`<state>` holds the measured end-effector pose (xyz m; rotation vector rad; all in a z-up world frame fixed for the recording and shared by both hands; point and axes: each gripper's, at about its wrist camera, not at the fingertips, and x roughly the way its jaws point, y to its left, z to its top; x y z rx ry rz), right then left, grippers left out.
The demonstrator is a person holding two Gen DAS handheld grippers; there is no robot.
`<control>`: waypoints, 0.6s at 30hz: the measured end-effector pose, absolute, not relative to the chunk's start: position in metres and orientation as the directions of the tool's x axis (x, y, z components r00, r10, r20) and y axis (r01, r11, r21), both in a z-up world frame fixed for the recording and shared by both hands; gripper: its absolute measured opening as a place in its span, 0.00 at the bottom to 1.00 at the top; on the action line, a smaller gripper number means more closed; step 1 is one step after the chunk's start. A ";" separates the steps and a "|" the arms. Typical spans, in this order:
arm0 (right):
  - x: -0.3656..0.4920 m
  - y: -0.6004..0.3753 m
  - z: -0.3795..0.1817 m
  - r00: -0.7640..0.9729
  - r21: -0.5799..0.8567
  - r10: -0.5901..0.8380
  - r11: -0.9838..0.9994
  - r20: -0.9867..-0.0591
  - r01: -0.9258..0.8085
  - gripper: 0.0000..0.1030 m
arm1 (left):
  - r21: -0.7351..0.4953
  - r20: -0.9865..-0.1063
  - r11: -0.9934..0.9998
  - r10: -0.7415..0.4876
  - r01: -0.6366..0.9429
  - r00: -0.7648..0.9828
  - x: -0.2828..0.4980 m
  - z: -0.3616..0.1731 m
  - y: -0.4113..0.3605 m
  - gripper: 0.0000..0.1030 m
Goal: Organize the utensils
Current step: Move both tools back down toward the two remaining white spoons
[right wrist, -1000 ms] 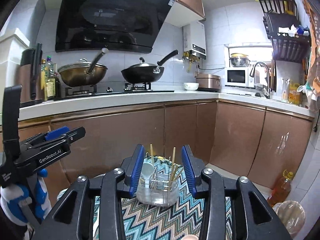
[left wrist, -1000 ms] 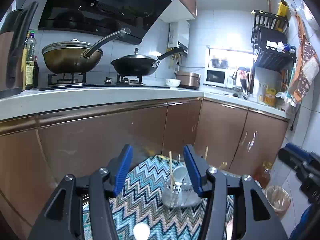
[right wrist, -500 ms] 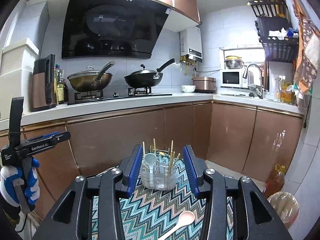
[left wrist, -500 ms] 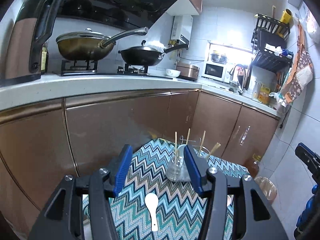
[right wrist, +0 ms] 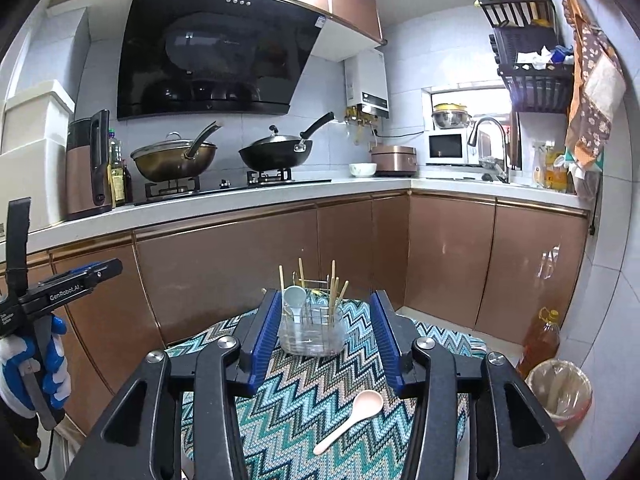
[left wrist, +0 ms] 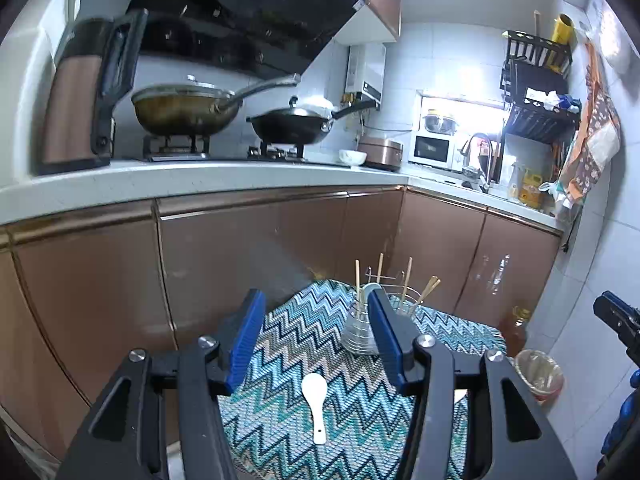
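Spoon (left wrist: pixel 315 406) lies loose on my zigzag mat (left wrist: pixel 288 344), near the holder (right wrist: pixel 312 330). Left gripper (left wrist: pixel 316 344) spread, empty. Right gripper (right wrist: pixel 325 338) has just been opening, nothing between its fingers.

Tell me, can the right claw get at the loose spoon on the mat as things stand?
Probably yes. The spoon lies flat on the zigzag mat, just below the open, empty right claw, with nothing over it.

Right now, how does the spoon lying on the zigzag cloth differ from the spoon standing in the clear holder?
The loose spoon lies flat on the zigzag cloth, bowl up, near the camera; the held spoon stands upright in the clear holder, bowl uppermost, handle down inside. The loose spoon lies alone; the held spoon shares the holder with chopsticks. In the right wrist view the loose one looks cream, the held one paler. Both are short soup-style spoons, and neither gripper touches them.
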<state>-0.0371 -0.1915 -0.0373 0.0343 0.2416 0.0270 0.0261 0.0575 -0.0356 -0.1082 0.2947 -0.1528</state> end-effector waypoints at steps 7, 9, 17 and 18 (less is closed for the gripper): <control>-0.038 -0.195 -0.046 0.967 0.056 0.037 0.998 -0.251 -0.024 0.44 | -0.068 -0.250 0.991 -0.127 0.114 0.960 0.015 -0.033 0.047 0.50; -0.036 -0.196 -0.049 0.966 0.060 0.039 0.998 -0.257 -0.024 0.44 | -0.053 -0.241 0.992 -0.121 0.111 0.963 0.013 -0.032 0.043 0.50; -0.015 -0.208 -0.067 0.952 0.084 0.040 0.996 -0.304 -0.016 0.44 | 0.013 -0.236 0.996 -0.085 0.091 0.968 0.025 -0.038 0.026 0.50; -0.012 -0.209 -0.069 0.950 0.083 0.039 0.996 -0.310 -0.013 0.44 | 0.022 -0.241 0.996 -0.079 0.087 0.967 0.030 -0.040 0.023 0.50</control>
